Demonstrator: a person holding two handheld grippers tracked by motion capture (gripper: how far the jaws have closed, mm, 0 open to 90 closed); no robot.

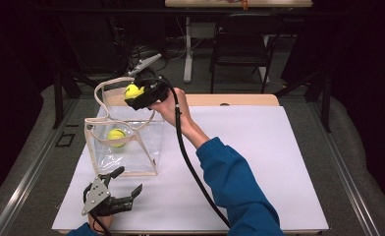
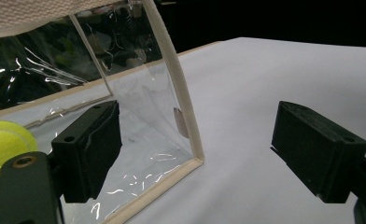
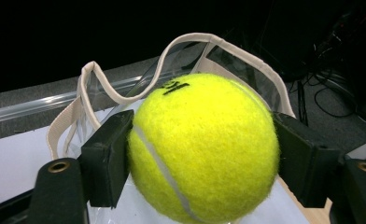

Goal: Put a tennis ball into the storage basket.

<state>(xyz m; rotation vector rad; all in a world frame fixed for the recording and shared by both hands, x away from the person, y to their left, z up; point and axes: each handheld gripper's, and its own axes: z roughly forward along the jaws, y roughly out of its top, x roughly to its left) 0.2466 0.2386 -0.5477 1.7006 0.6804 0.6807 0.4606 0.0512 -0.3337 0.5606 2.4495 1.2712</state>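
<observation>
A clear plastic bag (image 1: pixel 126 142) with cream trim and handles stands on the white table mat (image 1: pixel 259 162) at the left. One yellow tennis ball (image 1: pixel 117 137) lies inside it, seen at the lower left in the left gripper view (image 2: pixel 3 144). My right gripper (image 1: pixel 133 93) is shut on a second tennis ball (image 3: pixel 204 147) and holds it above the bag's far rim (image 3: pixel 125 95). My left gripper (image 1: pixel 126 187) rests open near the table's front edge, just in front of the bag's near corner (image 2: pixel 190 158), with nothing between its jaws.
A black cable (image 1: pixel 190 157) trails from the right gripper along the blue sleeve (image 1: pixel 234 187). Behind the table stand a dark chair (image 1: pixel 242 44) and a white table leg (image 1: pixel 188 49). Bare mat lies to the right of the bag.
</observation>
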